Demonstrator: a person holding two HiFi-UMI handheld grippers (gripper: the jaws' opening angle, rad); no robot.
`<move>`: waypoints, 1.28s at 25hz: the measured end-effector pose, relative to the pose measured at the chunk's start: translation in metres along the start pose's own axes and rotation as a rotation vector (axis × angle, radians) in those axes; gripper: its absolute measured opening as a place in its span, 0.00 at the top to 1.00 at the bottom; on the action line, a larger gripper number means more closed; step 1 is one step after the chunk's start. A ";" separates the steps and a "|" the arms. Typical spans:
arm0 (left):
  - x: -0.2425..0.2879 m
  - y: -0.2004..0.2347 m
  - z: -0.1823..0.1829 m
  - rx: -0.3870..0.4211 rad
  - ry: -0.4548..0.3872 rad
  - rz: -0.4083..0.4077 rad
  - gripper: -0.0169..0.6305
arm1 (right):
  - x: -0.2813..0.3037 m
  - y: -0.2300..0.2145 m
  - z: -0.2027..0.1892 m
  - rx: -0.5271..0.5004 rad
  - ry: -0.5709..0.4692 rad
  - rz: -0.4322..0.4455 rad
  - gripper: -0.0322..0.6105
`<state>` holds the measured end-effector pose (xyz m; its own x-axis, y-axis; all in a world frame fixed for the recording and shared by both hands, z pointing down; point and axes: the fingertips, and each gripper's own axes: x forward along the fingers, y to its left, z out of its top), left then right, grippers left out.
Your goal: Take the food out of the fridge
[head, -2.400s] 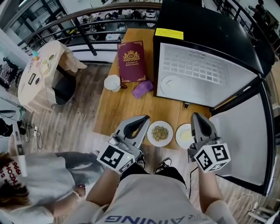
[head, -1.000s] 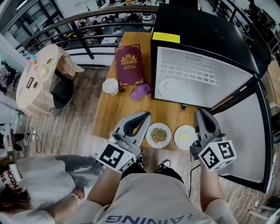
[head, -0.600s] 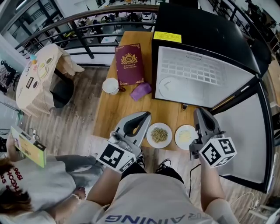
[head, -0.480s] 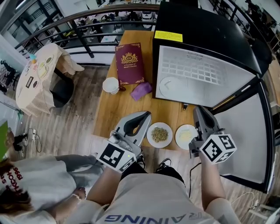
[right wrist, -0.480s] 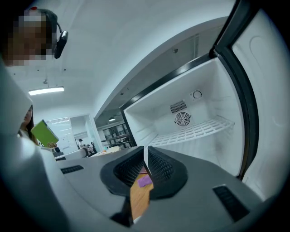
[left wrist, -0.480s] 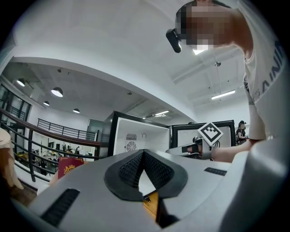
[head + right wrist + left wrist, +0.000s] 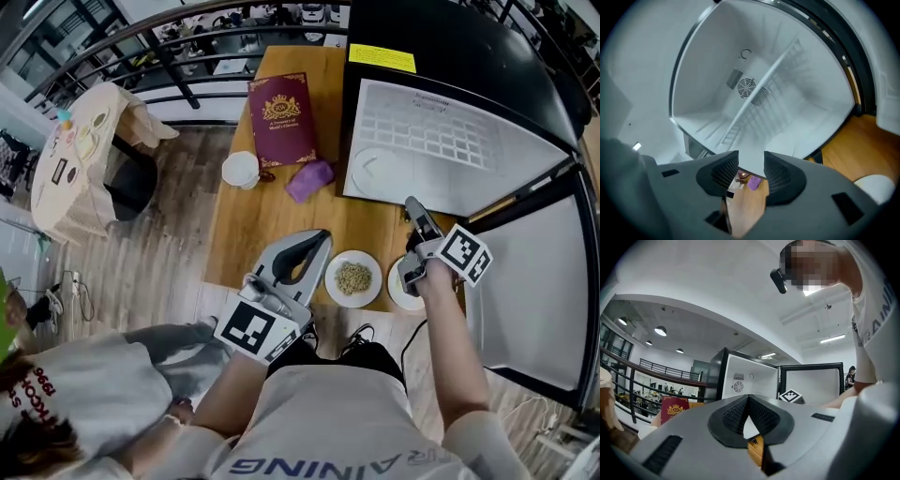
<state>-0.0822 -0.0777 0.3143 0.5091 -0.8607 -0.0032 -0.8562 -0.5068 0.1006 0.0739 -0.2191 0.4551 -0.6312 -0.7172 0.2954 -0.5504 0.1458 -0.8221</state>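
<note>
Wood of the light-brown table (image 7: 246, 230) filled the left, and over its near edge hung the grey left gripper (image 7: 317, 242), its jaws pressed together on nothing. Just right of it sat a small round white plate (image 7: 332, 287) heaped with greenish grains (image 7: 353, 277). Beside that lay a second small white plate (image 7: 397, 297), partly covered by the body of the grey right gripper (image 7: 751, 165), so its load did not show. Both plates stood on the table outside the fridge, so the food seemed already out.

The right gripper pointed into the black compact fridge (image 7: 441, 37) with its white lining. Its jaws had just been opening and stood apart with nothing between them. Inside, the wire shelf (image 7: 764, 89) looked bare. A faint round outline (image 7: 375, 173) on the fridge floor could have been a dish or a moulding; which could not be told. The door (image 7: 525, 281) stood swung wide at the far right.

The plates were probably stiff, glazed, slippery and breakable, and the loose grains would likely spill at a tilt. The best hold seemed to be the near rim, one jaw above and one below, kept level.
</note>
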 end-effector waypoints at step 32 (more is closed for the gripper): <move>0.001 0.035 -0.050 -0.063 0.091 0.021 0.97 | 0.103 -0.120 -0.041 0.511 0.005 -0.162 0.83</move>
<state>-0.1075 -0.0942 0.3680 0.4996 -0.8616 0.0898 -0.8608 -0.4823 0.1624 0.0528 -0.2830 0.6043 -0.5637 -0.6994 0.4394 -0.3057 -0.3176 -0.8976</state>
